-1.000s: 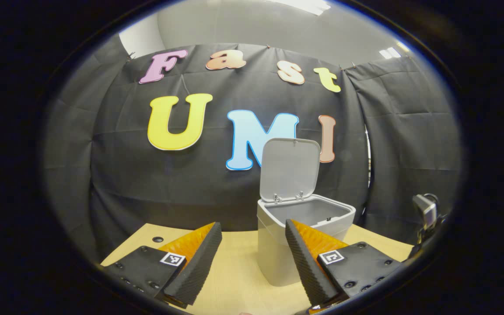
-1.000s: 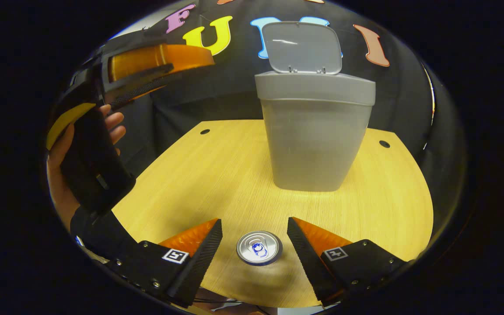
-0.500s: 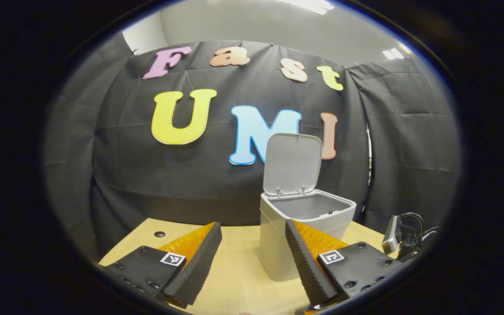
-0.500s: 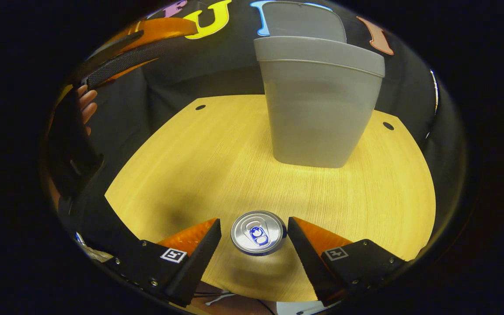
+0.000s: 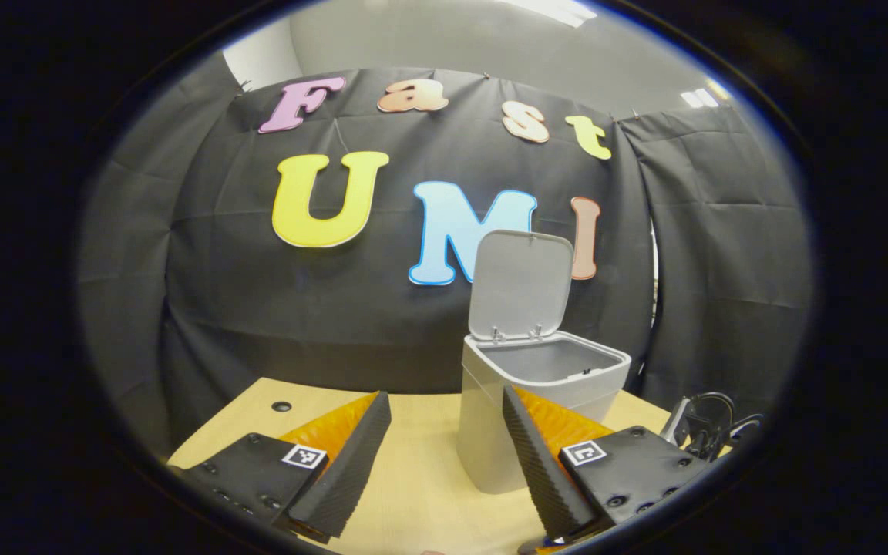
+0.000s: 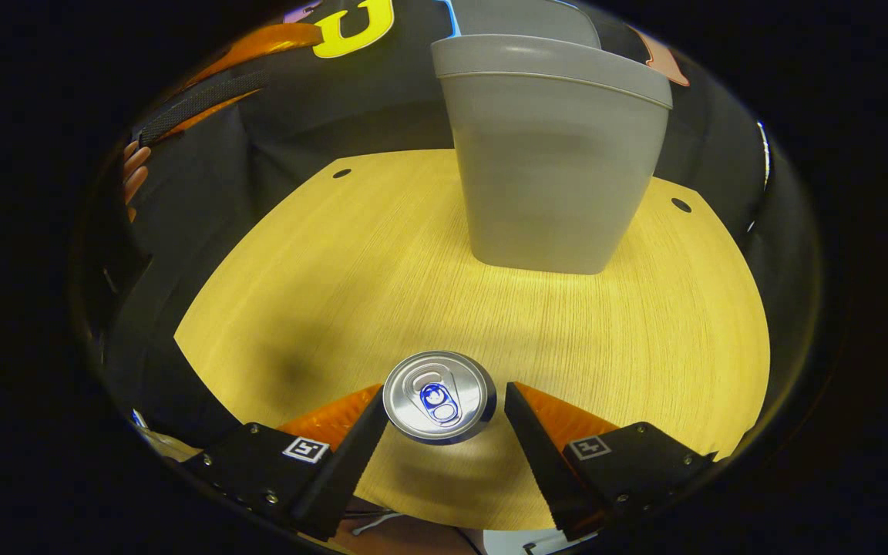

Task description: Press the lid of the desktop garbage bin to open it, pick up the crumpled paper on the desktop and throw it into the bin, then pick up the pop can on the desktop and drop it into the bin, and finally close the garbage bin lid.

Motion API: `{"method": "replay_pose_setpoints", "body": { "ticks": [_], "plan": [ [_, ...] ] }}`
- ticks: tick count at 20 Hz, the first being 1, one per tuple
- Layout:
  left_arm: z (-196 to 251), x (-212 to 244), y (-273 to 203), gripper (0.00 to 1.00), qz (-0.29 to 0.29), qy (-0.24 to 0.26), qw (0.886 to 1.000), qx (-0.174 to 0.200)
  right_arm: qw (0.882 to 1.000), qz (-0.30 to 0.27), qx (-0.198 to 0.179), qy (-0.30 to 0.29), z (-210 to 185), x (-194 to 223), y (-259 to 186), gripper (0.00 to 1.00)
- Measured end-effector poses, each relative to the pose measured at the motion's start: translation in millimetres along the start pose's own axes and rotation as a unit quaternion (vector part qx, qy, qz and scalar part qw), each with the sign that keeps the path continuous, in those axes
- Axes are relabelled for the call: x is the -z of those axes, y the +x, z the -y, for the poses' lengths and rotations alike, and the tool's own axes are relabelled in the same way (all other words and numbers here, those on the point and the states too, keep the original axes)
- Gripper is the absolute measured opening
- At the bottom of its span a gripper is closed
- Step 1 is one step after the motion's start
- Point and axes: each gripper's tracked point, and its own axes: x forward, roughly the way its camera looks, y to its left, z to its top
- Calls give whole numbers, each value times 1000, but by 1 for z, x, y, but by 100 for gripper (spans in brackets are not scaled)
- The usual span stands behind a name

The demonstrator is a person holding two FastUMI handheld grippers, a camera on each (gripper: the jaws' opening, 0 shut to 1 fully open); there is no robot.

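A grey desktop bin stands on the wooden table with its lid tipped up and open. What lies in its hollow is hidden below the rim. My left gripper hangs open in front of the bin, level with its rim, holding nothing. In the right gripper view the pop can stands upright, its silver top facing me. My right gripper is open above the can, one finger on each side of its top. Beyond the can rises the bin.
The tabletop is light wood with small cable holes near its far corners. The left gripper and the hand holding it show at the upper left of the right gripper view. The right gripper's cabled housing shows at the left gripper view's right edge.
My right gripper has come down and forward, so the can now sits between its fingertips. The left gripper has drawn back a little from the bin, staying open.
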Motion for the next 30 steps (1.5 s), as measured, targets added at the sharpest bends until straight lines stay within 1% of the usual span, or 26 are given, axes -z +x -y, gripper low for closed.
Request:
{"method": "replay_pose_setpoints", "body": {
  "ticks": [1,2,3,9,11,12,15,18,21,24,30],
  "plan": [
    [-1,-1,1,95,-1,0,1000,-1,1000,1,0,2,1,0,0,97],
    [-1,0,1,95,-1,0,1000,-2,1000,2,1,3,0,-1,1,91],
    [-1,1,0,95,-1,0,1000,-2,1000,2,1,5,0,0,1,87],
    [2,0,1,95,1,2,1000,1,1000,4,-2,22,0,-1,0,87],
    [4,-1,0,95,1,3,1000,1,1000,15,0,28,2,-4,-3,87],
    [4,-2,1,95,2,3,1000,2,999,21,1,30,2,-7,-5,84],
    [5,-1,3,95,3,0,1000,1,998,40,0,39,4,-14,-10,85],
    [5,-3,2,95,4,-1,1000,-1,997,62,-2,49,8,-30,-16,84],
    [4,-2,3,96,5,-3,1000,-6,993,84,-28,82,2,-46,-29,84],
    [6,-3,3,96,5,-7,1000,-7,987,116,-42,101,5,-64,-47,84],
    [9,-4,3,95,6,-4,1000,-9,977,186,-33,96,21,-112,-86,84]
  ]
}}
